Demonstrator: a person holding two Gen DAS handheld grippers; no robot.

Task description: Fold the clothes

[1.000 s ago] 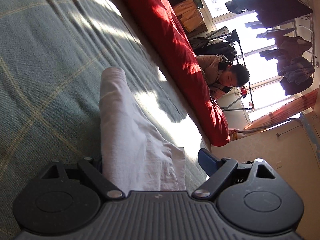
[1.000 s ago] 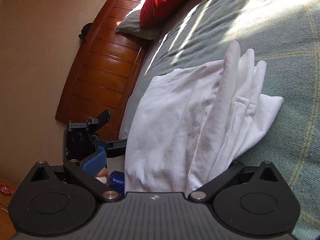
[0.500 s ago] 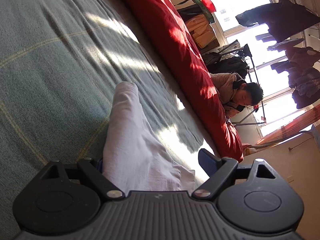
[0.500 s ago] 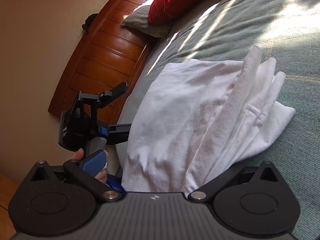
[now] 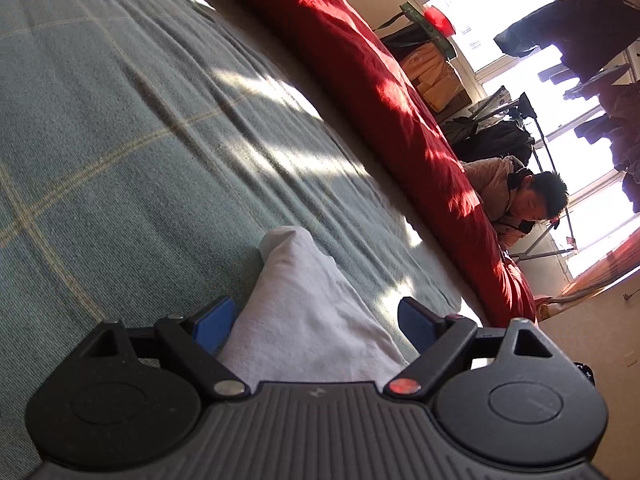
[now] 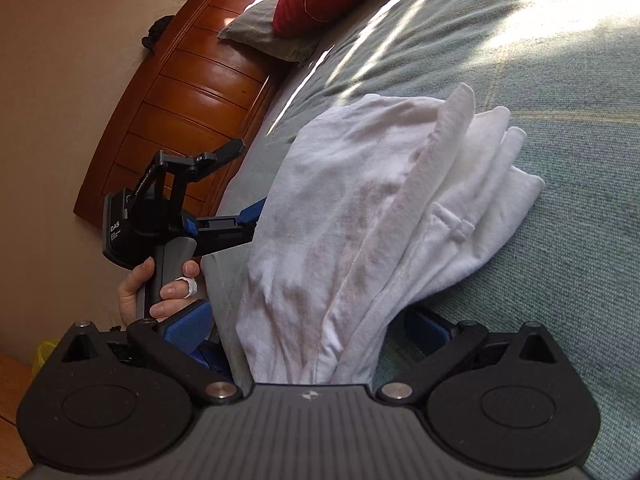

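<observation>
While our right gripper [image 6: 312, 336] has its blue pads apart around the bunched end of the white garment [image 6: 372, 216], the cloth runs toward the upper right of the frame. Our left gripper [image 5: 316, 320], pads also apart, straddles another fold. Green bedspread [image 6: 560, 260] lies open right; the wooden headboard [image 6: 180, 92] bounds the left.
</observation>
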